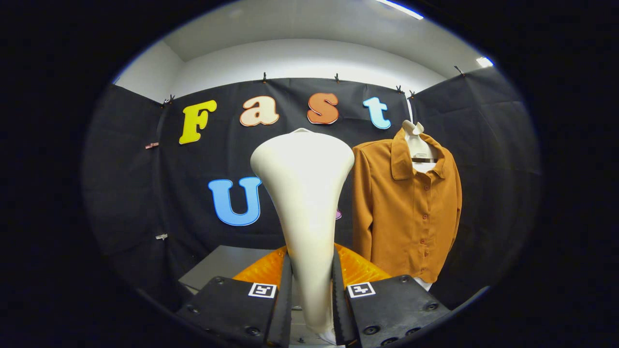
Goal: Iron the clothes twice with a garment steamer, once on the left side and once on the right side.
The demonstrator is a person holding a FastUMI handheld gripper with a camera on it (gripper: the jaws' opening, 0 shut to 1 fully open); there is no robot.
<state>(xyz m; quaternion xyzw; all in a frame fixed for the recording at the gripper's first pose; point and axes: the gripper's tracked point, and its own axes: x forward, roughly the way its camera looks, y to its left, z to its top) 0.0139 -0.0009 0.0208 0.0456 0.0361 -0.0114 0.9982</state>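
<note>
Jaws pinching white steamer handle (held upright); orange shirt on hanger beyond, to right, well apart.

The gripper has both fingers pressed against the neck of the garment steamer, which stands upright between them and widens to its head above and ahead. Beyond the fingers and off to their right, a shirt hangs on a hanger against the booth wall. Low down, just ahead of the left finger, sits a table.
</note>
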